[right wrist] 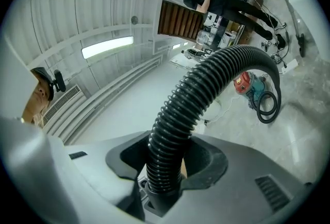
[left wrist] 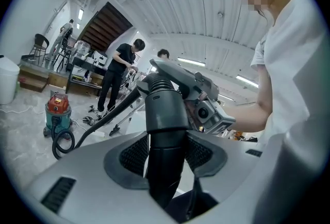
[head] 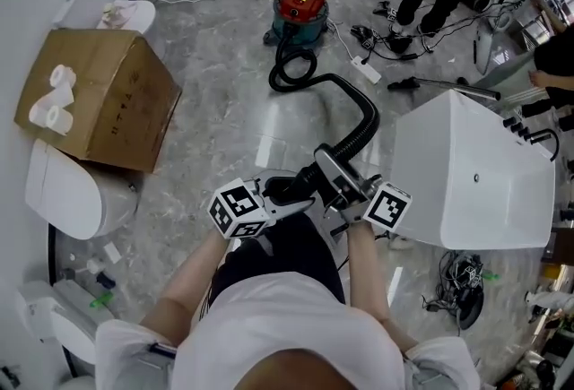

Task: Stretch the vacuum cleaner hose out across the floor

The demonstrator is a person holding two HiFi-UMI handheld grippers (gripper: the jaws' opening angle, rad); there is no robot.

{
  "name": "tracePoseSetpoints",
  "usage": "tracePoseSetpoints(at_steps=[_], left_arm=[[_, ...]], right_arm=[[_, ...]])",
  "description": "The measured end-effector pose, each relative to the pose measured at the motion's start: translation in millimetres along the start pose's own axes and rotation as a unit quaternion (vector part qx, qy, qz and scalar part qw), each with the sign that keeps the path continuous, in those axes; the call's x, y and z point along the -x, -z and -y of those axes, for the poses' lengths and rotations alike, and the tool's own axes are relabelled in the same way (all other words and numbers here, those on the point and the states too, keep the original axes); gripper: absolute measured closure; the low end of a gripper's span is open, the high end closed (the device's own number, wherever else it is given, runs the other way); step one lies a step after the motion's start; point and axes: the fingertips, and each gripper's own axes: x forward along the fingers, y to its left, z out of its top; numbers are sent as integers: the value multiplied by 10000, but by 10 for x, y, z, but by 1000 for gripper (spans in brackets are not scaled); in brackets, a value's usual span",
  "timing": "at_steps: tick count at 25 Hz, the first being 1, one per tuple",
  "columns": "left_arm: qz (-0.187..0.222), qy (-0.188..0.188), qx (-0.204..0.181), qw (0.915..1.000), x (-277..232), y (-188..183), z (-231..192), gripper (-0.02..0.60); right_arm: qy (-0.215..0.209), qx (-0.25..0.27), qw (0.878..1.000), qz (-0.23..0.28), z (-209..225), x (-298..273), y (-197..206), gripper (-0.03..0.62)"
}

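Two claws, one hose: the left claw is clamped on the smooth, rigid black cuff at the hose's end, its dark textured pads pressed against either side. The right claw grips the ribbed, flexible part of the hose just beside it, and the corrugated tube rises out of its jaws in a broad arch.

From above, both claws – left, right – meet in front of the person, each carrying a white cube with black square markers. The black hose is held off the floor there. It bends up and away, drops to the grey marbled floor and curls into one loop next to the vacuum, a squat round canister with a red top and a teal base.

To the left sits a brown cardboard box with white paper rolls lying on it. To the right stands a glossy white boxy unit.
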Motion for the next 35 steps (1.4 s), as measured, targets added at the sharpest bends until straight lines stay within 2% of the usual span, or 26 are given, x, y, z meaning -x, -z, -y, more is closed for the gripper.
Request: tracePoseSetpoints(at_steps=[6,11,17,21,28,35], left_arm=[[-37,109,-65,9999,478,226,361,382],[-42,237,-128,9996,779,410,681,382],[-102,293,-262,9992,1136,691,1016,382],[-98,285,-273,9992,1337,836,1210,382],[-44,230,-179,9996,1616,1032,1425,382],[-37,77,-248,9997,1633,1078,1507,382]], right_arm=[[-23,237,9997,99,-392,16,501,407],[-63,217,9994,247,-660,119,893,407],[89,359,9987,346,-898,244,1369,407],[136,268,9986,430,-1021,311,1654,407],[140,303,9986,408,-1201,305,2003,407],[58,267,9990,346,-1232,369,2074,407]])
